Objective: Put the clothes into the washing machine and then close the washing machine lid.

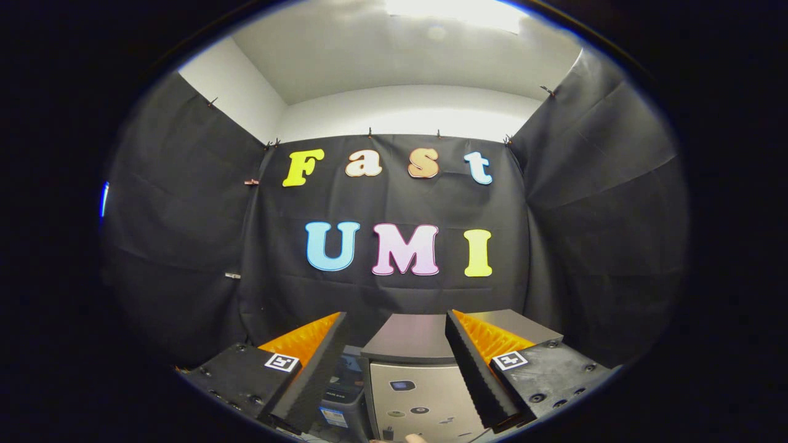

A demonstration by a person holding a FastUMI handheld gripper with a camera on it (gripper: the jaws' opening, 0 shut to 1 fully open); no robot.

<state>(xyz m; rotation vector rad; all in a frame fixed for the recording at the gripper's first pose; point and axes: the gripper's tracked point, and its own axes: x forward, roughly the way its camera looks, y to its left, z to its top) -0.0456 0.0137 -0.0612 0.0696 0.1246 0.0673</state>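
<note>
My gripper point(395, 315) is open, its two fingers spread wide with nothing between them. Just ahead of the fingers and below them stands the washing machine point(418, 394), a pale grey panel carrying several small stickers. A dark flat slab point(409, 338) caps that panel and runs on behind the right finger point(477, 369). Whether this slab is the lid lying shut or standing raised, I cannot tell. The left finger point(314, 369) partly covers the machine's left side.
Black cloth walls close the booth on three sides, close behind the machine. A dark object with a blue-and-white label point(335, 400) sits beside the machine, by the left finger. A fingertip of a hand point(418, 438) pokes in below the machine's panel.
</note>
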